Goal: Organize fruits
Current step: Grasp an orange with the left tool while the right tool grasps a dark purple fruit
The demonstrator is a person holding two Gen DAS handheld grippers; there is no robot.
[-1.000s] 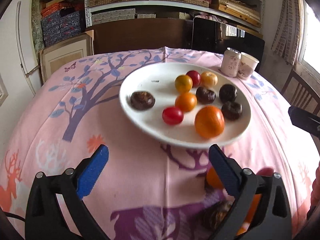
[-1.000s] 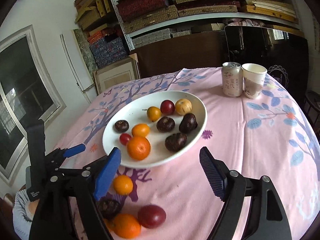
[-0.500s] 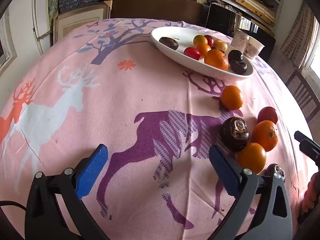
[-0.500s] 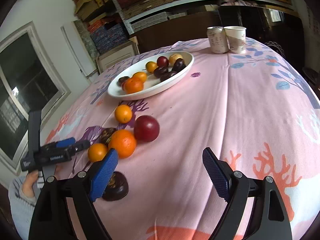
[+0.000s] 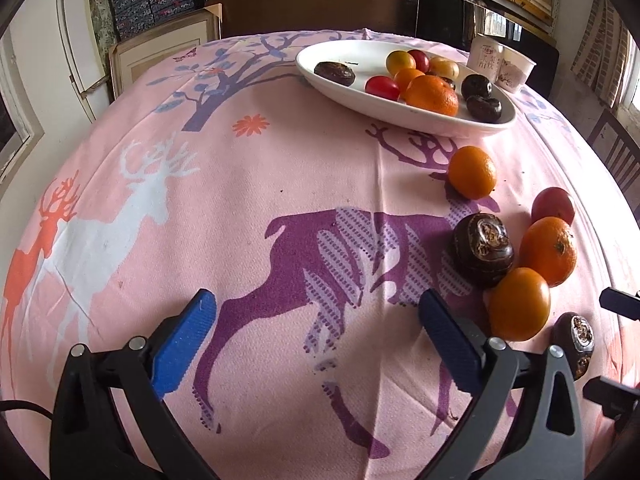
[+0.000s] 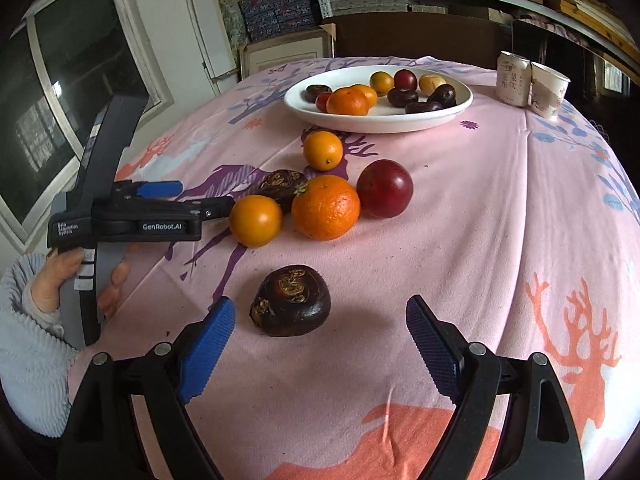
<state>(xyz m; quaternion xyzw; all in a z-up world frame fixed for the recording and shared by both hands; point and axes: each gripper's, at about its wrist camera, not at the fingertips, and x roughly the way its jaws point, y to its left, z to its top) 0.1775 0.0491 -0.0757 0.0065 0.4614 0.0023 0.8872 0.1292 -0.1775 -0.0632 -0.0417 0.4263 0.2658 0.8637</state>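
A white plate [image 6: 380, 122] [image 5: 400, 114] at the far side of the pink cloth holds several fruits. Loose fruits lie on the cloth: a small orange [image 6: 322, 150] [image 5: 472, 172], a big orange [image 6: 325, 207] [image 5: 548, 250], a yellow-orange fruit [image 6: 255, 220] [image 5: 519, 304], a red plum [image 6: 384, 188] [image 5: 553, 204] and two dark brown fruits [image 6: 282, 186] [image 5: 482, 248], one lying nearest [image 6: 291, 300] [image 5: 574, 338]. My right gripper [image 6: 320, 338] is open, just short of the nearest dark fruit. My left gripper [image 5: 316, 336] is open and empty, left of the loose fruits; it also shows in the right wrist view [image 6: 188, 200].
A drink can [image 6: 513, 78] and a paper cup [image 6: 548, 89] stand right of the plate. Shelves with boxes and a dark cabinet stand behind the table. A wooden chair [image 5: 612, 148] is at the right edge. A window is on the left wall.
Both grippers have drawn back from the plate toward the near side of the table. The loose fruits now lie ahead of them. Both stay open and empty.
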